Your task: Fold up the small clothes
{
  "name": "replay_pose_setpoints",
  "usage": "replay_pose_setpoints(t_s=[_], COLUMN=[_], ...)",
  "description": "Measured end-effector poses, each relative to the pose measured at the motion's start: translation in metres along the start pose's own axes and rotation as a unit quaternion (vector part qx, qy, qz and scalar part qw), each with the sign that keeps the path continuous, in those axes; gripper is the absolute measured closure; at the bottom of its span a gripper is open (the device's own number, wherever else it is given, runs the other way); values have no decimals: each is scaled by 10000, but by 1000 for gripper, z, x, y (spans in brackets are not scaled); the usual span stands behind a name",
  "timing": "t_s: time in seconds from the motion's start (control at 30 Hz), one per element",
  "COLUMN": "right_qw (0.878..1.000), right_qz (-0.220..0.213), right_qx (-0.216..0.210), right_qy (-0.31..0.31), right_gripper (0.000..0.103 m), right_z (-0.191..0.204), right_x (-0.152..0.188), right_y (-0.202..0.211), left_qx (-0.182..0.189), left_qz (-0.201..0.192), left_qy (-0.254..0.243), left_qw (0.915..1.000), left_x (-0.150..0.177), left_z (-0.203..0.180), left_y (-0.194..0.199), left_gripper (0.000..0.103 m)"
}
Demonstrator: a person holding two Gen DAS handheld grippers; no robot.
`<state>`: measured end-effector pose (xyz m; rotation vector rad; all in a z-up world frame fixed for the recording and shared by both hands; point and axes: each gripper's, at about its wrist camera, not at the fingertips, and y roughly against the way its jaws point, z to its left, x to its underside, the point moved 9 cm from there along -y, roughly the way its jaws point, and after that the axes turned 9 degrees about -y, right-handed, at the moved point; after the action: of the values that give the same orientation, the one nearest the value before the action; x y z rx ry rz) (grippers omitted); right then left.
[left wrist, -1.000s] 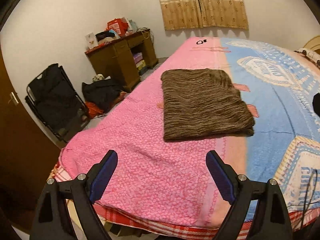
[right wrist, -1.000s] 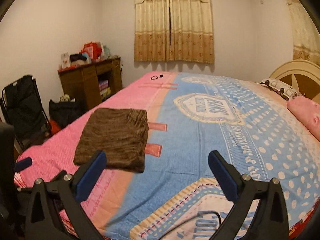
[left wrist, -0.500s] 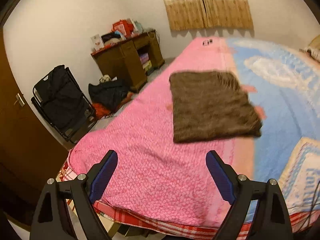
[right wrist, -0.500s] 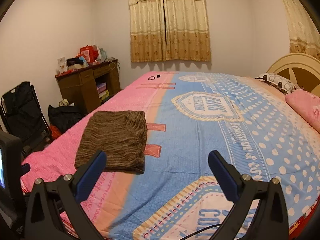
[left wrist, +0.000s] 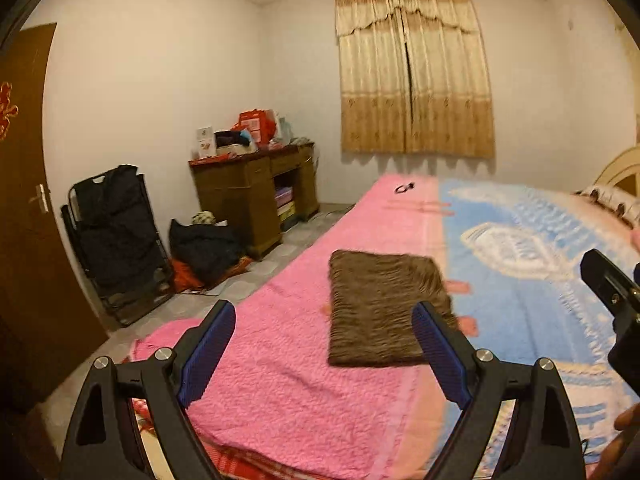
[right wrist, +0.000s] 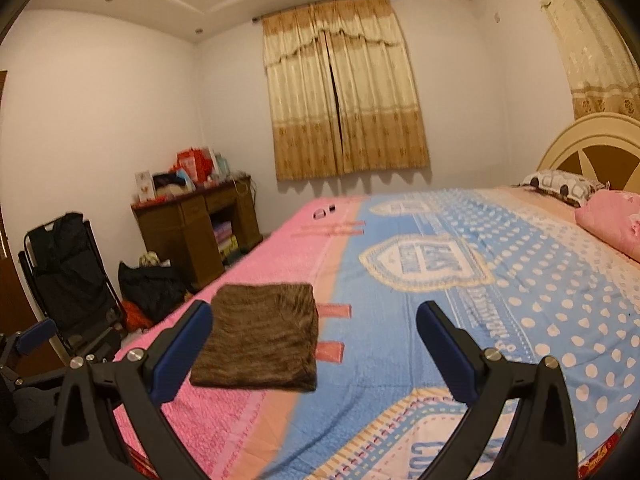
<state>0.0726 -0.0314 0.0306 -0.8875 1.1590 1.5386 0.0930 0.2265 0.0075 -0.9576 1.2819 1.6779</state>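
Pink and blue bedding is spread over the bed (right wrist: 460, 292), which fills most of both views and serves as the landmark for everything else. Beige curtains (right wrist: 344, 100) are hung on the wall beyond the far end of the bed, and a cream headboard (right wrist: 592, 144) is seen at its right end, with a pink pillow (right wrist: 612, 224) lying below it. A brown wooden desk (left wrist: 256, 196) (its top piled with boxes and clutter) is set against the wall off the bed's left side, and a black folding chair (left wrist: 116, 240) is stood nearer the camera on that same side, with a dark bag (left wrist: 204, 248) on the floor between them. A folded brown garment (right wrist: 260, 344) is laid flat on the bed near its left edge, on the pink part, touched by neither tool. The left gripper (left wrist: 324, 356) is held above the near edge of the bed, its jaws spread wide with nothing between them. The right gripper (right wrist: 316, 352) is held likewise over the bed, jaws wide apart and empty.
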Motion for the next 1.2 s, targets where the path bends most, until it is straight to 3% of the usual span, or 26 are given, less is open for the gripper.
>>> replay_pose_setpoints(t_s=[0.3, 0.5, 1.2], right_qw=[9998, 9997, 10000], right_qz=[-186, -236, -27], right_qx=[-87, -82, -65], right_qy=[70, 42, -31], right_gripper=[0, 0, 0], right_z=[3, 0, -4], right_x=[-5, -6, 2], right_y=[4, 5, 0], left_qx=[96, -26, 16], left_qz=[-18, -64, 60], left_qy=[17, 64, -3], left_qw=[10000, 10000, 10000], left_x=[-2, -1, 5], left_z=[-5, -1, -7], left_y=[1, -2, -7], left_gripper=[12, 12, 12])
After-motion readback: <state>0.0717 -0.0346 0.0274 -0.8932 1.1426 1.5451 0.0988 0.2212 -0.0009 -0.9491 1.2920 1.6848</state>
